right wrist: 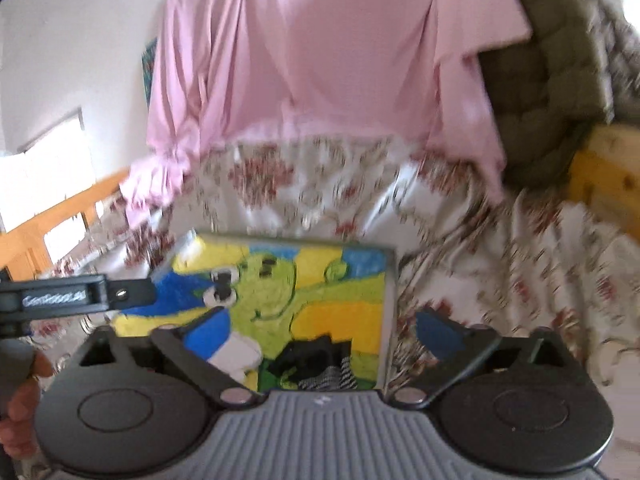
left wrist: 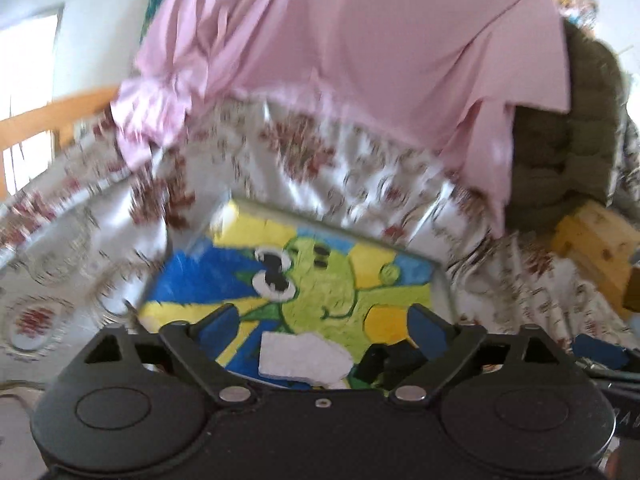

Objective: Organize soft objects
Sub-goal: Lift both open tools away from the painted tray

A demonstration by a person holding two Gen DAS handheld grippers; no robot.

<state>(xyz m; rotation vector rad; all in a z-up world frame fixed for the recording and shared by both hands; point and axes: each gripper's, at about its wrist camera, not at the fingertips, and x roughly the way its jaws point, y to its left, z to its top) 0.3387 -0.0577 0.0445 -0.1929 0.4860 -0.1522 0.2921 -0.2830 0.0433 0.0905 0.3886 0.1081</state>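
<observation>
A pink cloth (left wrist: 340,52) lies spread and rumpled on a floral bedspread (left wrist: 304,160); it also shows in the right wrist view (right wrist: 320,60). An olive green knitted blanket (left wrist: 576,140) is bunched at its right, also in the right wrist view (right wrist: 552,60). A painted canvas with a green cartoon figure (left wrist: 320,276) lies on the bedspread just ahead of both grippers, also in the right wrist view (right wrist: 304,292). My left gripper (left wrist: 324,328) is open and empty above the canvas. My right gripper (right wrist: 324,328) is open and empty above the canvas's right edge. Both views are motion-blurred.
A wooden bed rail (left wrist: 52,116) runs at the left, and yellow wooden blocks (left wrist: 596,248) sit at the right. The left gripper's body (right wrist: 80,294) pokes in at the left of the right wrist view. A white wall (right wrist: 80,40) stands behind.
</observation>
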